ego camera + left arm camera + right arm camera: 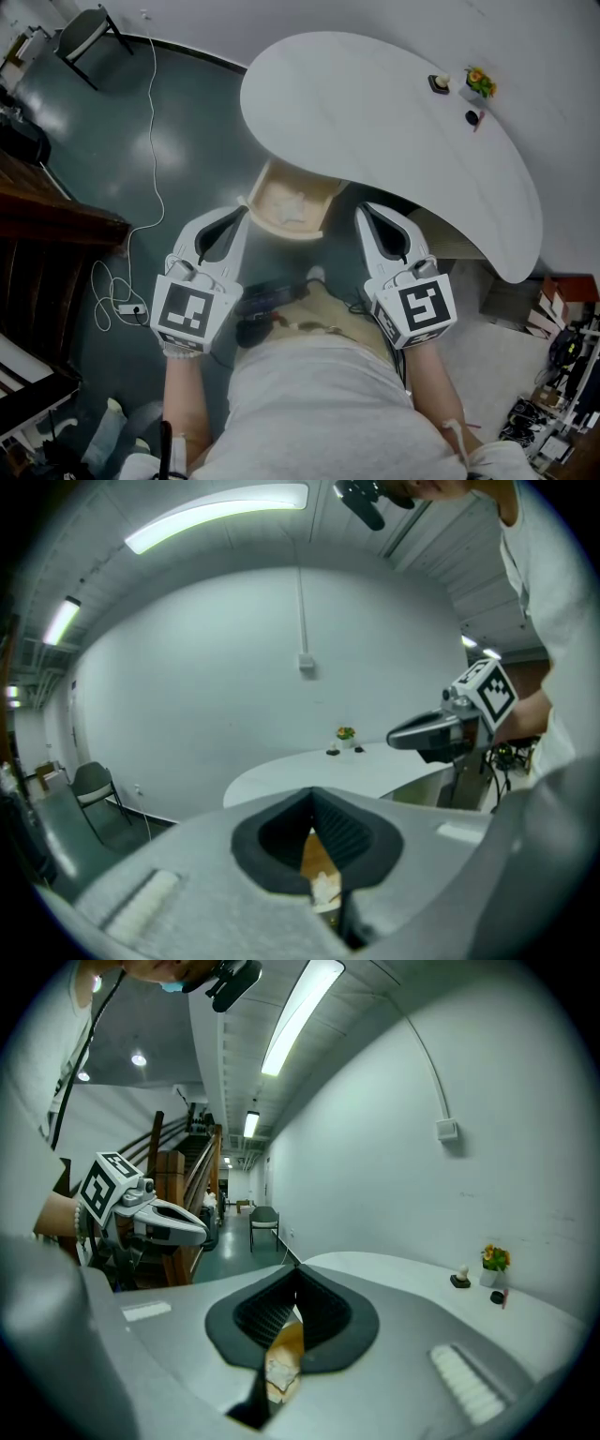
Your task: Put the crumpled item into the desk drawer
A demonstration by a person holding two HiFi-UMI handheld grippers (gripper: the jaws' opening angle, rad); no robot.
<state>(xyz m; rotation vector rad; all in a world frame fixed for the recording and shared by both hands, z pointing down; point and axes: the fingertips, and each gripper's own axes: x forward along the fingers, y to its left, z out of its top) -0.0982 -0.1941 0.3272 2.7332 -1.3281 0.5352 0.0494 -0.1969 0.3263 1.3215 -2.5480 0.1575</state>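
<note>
- Left gripper (236, 217): clenched. In its own view the dark ribbed pads meet at the tip and nothing is held between them.
- Right gripper (367, 217): likewise clenched and empty, with the pads together at the tip.
- Crumpled item (292, 207): a small white wad, apparently paper or tissue. It lies just ahead of both grippers' tips and between them. Each gripper view shows it below, through the slot behind the closed pads.
- Drawer (265, 217): a pale wooden desk drawer, pulled open, projecting from under the near edge of the white desk (375, 122) toward the two grippers. The wad rests on its floor, clear of both grippers.
- Task status, as a judgement: the item appears to be deposited already. What seems to remain is pushing the drawer closed.
- Handling, as a judgement: the wad looks very light, soft and compressible, and not fragile. It would give under the pads rather than slip. If it must be retaken, pinch across its bulk at the centre, since a loose outer fold could unfurl or tear.
- Risk: being so light, the wad could shift if the drawer is pushed sharply. Its exact material cannot be confirmed.
</note>
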